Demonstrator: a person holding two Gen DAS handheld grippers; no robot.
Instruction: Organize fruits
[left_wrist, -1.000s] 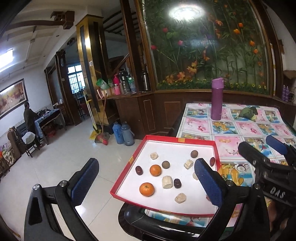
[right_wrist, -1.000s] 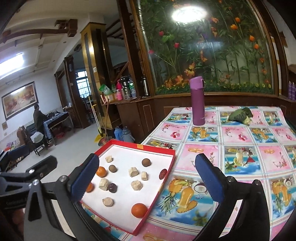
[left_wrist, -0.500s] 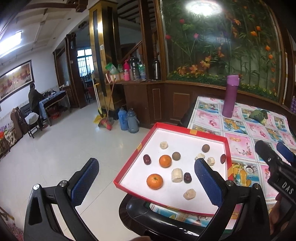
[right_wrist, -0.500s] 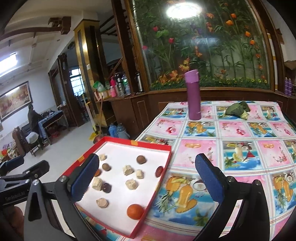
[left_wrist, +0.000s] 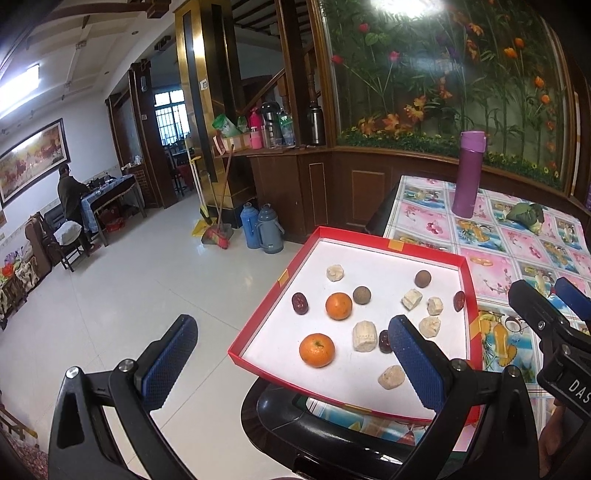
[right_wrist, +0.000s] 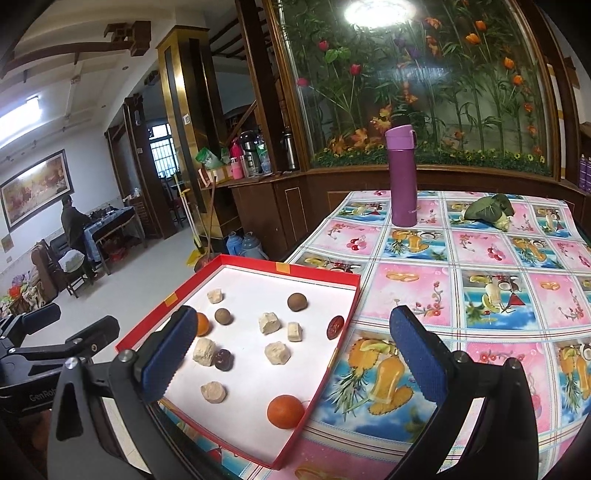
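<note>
Left wrist view shows the left gripper with its jaws wide apart and holding nothing, hanging above the near edge of the red tray, which carries all the scattered fruit: 2 oranges, dark dates, brown round fruits and several pale peeled chunks. The right gripper is likewise spread and empty, poised over the tray's near right side. Nothing looks sorted yet, so the step in hand is probably picking a first piece. The near orange sits apart from its neighbours and would be the easy start; I would come straight down with 1 finger on each side and close gently, since round fruit may roll. The date beside the pale chunk is crowded, so it is better left for later. The tray's left corner overhangs the table edge, with a dark chair back below it, so pressing down there could tip it. Open room lies to the right on the patterned tablecloth, bare up to the purple flask and the green bundle at the far end.
</note>
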